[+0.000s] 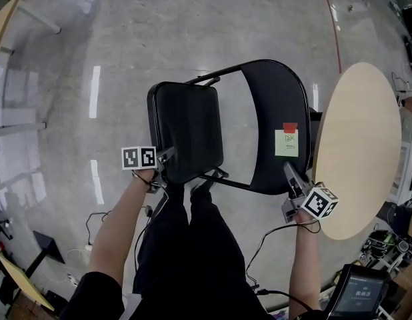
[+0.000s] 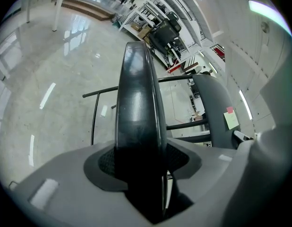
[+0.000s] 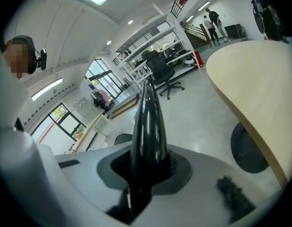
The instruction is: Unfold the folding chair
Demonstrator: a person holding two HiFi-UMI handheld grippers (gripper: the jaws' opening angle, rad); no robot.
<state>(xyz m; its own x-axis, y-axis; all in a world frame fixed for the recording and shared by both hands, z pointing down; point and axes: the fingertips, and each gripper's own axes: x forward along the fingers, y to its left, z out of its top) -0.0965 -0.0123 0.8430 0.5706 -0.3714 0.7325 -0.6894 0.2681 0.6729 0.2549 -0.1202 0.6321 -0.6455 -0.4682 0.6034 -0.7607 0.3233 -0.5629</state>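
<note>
Head view: chair in left tool

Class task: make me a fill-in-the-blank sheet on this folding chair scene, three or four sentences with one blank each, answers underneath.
1. The left gripper is shut on the chair's ___.
2. The right gripper is shut on its ___.
3. The note with writing is ___.
4. In the head view, a round, pale ___ stands at the right.

Missing words: seat; backrest; yellow; table.
</note>
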